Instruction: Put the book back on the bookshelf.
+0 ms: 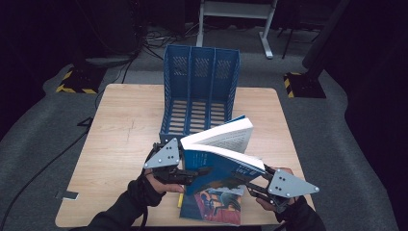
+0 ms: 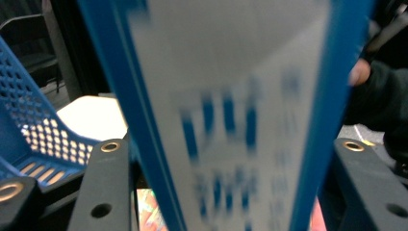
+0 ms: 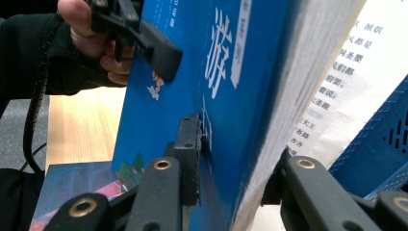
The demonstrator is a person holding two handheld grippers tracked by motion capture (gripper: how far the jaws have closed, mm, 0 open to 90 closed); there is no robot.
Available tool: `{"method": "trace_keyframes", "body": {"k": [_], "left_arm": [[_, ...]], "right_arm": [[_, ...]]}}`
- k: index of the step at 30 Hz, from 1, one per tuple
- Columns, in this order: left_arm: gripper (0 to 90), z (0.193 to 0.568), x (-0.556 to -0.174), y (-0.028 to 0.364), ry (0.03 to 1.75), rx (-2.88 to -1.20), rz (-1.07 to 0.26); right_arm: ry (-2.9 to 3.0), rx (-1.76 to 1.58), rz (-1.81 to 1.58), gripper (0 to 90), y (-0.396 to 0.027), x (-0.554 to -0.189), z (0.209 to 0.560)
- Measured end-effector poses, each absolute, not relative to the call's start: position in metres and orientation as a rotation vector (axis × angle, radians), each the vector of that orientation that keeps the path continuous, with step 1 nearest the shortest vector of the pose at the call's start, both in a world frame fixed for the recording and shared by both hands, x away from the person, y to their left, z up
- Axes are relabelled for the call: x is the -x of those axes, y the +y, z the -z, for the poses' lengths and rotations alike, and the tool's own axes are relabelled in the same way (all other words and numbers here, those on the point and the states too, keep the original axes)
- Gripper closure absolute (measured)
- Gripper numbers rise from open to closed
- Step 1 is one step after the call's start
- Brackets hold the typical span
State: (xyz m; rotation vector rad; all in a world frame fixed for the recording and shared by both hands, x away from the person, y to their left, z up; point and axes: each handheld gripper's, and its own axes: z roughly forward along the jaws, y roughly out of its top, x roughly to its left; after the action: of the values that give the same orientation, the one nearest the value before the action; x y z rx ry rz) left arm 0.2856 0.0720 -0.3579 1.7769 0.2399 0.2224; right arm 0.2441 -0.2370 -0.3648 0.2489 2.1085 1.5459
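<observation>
A thick blue book (image 1: 216, 166) is held up over the table's front, tilted, with its white pages (image 1: 226, 134) fanned open toward the rack. My left gripper (image 1: 192, 174) grips it from the left; in the left gripper view the book's spine (image 2: 240, 120) fills the gap between both jaws. My right gripper (image 1: 250, 185) grips the right end. In the right gripper view one pad lies flat on the blue cover (image 3: 192, 72) and the other jaw sits against the page block. The left gripper's finger (image 3: 159, 53) presses on the cover farther up.
A blue three-slot file rack (image 1: 199, 62) stands at the table's back middle, just beyond the book. A second book with a colourful cover (image 1: 211, 207) lies flat at the front edge under the held one. Bare wooden table (image 1: 125, 125) spreads to the left.
</observation>
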Motion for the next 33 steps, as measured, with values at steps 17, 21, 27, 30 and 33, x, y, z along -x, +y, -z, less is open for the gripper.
{"method": "trace_keyframes", "body": {"k": [17, 21, 27, 30, 33], "left_arm": [[58.7, 0.35, -0.279, 0.066, 0.179, -1.794, -0.229], [59.3, 0.351, -0.278, 0.066, 0.178, -1.796, -0.23], [59.7, 0.351, -0.279, 0.067, 0.198, -1.796, -0.245], [59.6, 0.351, -0.279, 0.067, 0.199, -1.796, -0.249], [59.6, 0.351, -0.279, 0.067, 0.197, -1.797, -0.251]], "right_arm": [[2.091, -0.285, -1.529, 61.2, -0.238, -0.244, 0.368], [2.096, -0.281, -1.503, 55.5, -0.241, -0.244, 0.371], [2.174, -0.385, -1.42, 43.9, -0.268, -0.252, 0.392], [2.192, -0.53, -1.342, 40.5, -0.287, -0.263, 0.413], [2.201, -0.603, -1.302, 38.1, -0.294, -0.268, 0.422]]}}
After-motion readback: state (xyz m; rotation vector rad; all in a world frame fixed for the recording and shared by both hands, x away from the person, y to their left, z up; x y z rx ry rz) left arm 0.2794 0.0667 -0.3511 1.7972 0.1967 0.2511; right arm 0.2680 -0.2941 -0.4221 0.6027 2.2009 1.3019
